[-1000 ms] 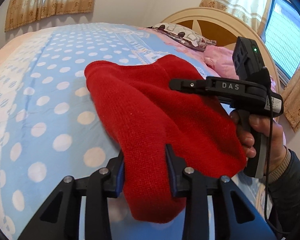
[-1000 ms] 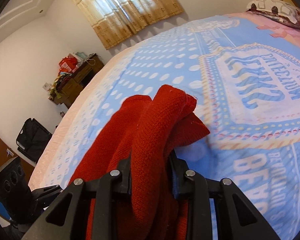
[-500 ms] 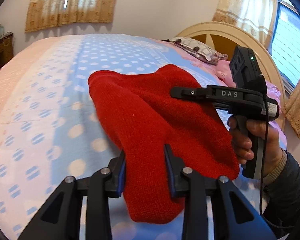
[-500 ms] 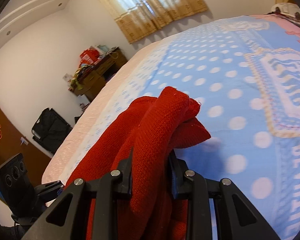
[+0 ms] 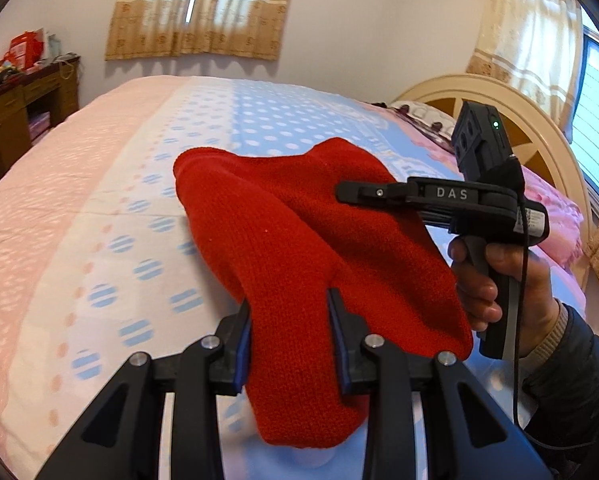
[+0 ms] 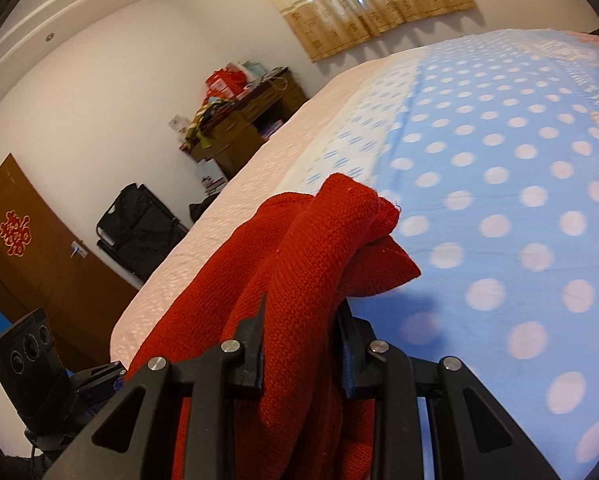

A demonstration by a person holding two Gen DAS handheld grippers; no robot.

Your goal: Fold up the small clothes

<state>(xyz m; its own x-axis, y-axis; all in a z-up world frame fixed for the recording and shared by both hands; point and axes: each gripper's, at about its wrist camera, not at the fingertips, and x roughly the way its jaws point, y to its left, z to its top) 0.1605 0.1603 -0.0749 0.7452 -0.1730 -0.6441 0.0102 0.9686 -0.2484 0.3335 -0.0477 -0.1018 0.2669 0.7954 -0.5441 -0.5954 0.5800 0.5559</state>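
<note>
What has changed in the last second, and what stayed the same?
Both grippers carried the red garment across the bed, from the printed blue middle toward its pink and white edge. Nothing was released: the left gripper and right gripper stay shut on it.

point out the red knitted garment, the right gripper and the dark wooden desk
red knitted garment (image 5: 299, 240), left wrist view, on its broad draped middle
right gripper (image 6: 301, 332), right wrist view, midway between its fingertips, clamped on the knit
dark wooden desk (image 6: 239, 136), right wrist view, on its front

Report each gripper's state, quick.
Left gripper: shut on the red knit garment.
Right gripper: shut on the same garment.
</note>
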